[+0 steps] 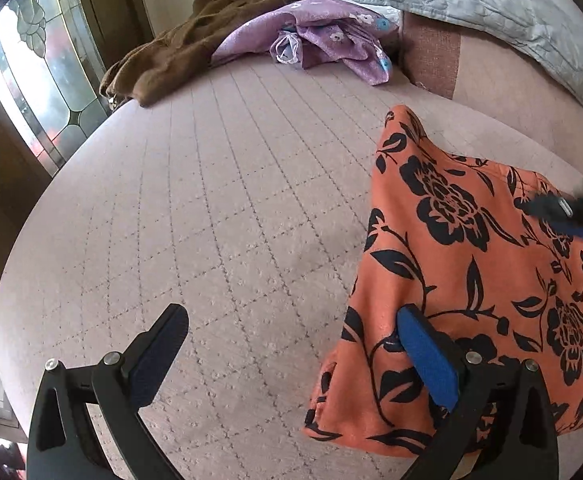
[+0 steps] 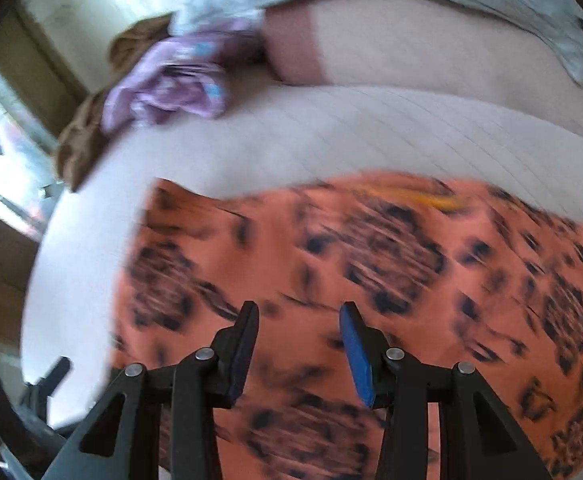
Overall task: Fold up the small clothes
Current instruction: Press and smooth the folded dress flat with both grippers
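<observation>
An orange cloth with a black flower print (image 1: 463, 264) lies spread on the pale quilted bed (image 1: 219, 216), on the right side. My left gripper (image 1: 291, 316) is open wide over the cloth's left edge; its blue-padded right finger (image 1: 427, 356) is in front of the cloth and its left finger is over bare bed. In the blurred right wrist view, my right gripper (image 2: 299, 312) hovers over the orange cloth (image 2: 371, 248), jaws partly apart with nothing between them. It shows as a dark blur (image 1: 571, 204) at the right edge of the left wrist view.
A crumpled purple flowered garment (image 1: 323, 36) and a brown garment (image 1: 195, 40) lie at the bed's far end. A grey quilted cover (image 1: 491, 12) drapes over the pink cushion at the back right. A leaded glass window (image 1: 47, 64) stands beyond the bed's left edge.
</observation>
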The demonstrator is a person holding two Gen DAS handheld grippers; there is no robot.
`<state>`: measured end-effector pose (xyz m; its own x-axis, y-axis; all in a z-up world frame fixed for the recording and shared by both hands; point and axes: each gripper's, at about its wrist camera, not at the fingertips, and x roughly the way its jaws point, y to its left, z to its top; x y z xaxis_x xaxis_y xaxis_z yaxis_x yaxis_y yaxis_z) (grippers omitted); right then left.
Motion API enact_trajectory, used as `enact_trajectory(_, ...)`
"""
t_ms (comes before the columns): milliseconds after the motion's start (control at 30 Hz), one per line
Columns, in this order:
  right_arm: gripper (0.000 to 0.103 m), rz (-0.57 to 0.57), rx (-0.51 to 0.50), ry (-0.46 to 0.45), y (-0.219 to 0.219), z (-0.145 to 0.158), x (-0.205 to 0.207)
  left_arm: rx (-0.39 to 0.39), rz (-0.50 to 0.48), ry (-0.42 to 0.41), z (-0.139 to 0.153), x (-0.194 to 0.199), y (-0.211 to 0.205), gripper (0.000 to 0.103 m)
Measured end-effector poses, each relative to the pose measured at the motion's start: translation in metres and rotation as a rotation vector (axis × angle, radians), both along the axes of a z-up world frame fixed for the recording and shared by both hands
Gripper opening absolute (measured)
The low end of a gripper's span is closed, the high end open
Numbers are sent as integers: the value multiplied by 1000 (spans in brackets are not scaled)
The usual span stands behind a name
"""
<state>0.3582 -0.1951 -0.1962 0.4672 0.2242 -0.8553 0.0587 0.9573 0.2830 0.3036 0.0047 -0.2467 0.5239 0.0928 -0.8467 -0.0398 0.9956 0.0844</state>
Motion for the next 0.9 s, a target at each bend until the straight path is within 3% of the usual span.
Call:
enact_trajectory(100, 46, 69, 49, -25, 30, -1, 26, -7, -1, 18, -5, 2, 0, 103)
enact_trajectory(200, 46, 97, 114, 33, 48, -22, 47, -9, -7, 16, -6, 1, -1, 103)
enact_trajectory(267, 47, 98, 87, 88, 56, -44, 61, 2, -18, 11, -6, 1, -2, 103)
enact_trajectory(300, 48, 92, 74, 64, 59, -49, 63, 5, -20, 9, -6, -1, -3, 103)
enact_trajectory(433, 48, 86, 95, 50, 57, -43, 61, 12, -23, 5, -5, -1, -4, 103)
enact_trajectory(667, 48, 64, 148, -50, -17, -6, -36, 5, -11, 0, -3, -3, -3, 103)
enact_trajectory(900, 48, -23, 176, -47, -73, 1, -121, 62, -18, -105, 13, -16, -9, 103)
